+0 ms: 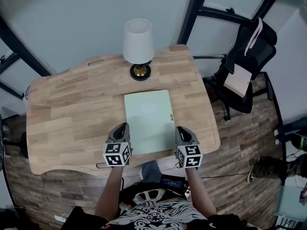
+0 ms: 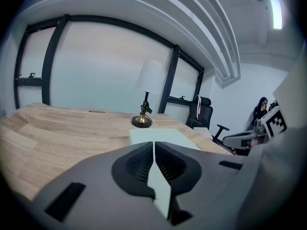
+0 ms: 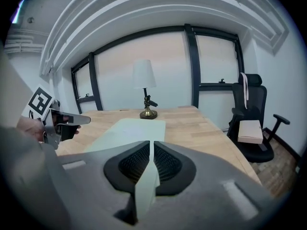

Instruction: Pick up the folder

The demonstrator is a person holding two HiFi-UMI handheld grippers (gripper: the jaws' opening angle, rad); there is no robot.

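Note:
A pale green folder (image 1: 148, 121) lies flat in the middle of the wooden table (image 1: 72, 109), its long side running away from me. My left gripper (image 1: 122, 127) hovers at the folder's near left edge, and my right gripper (image 1: 182, 130) at its near right edge. Both are shut with nothing gripped. In the left gripper view the jaws of the left gripper (image 2: 153, 145) meet at the tips, with the folder (image 2: 165, 136) lying just beyond. The right gripper (image 3: 150, 145) looks the same, with the folder (image 3: 129, 128) ahead and slightly left.
A table lamp (image 1: 138, 47) with a white shade and brass base stands just behind the folder. A black office chair (image 1: 244, 66) with a pale pad on its seat sits off the table's right side. The table's near edge runs right under both grippers.

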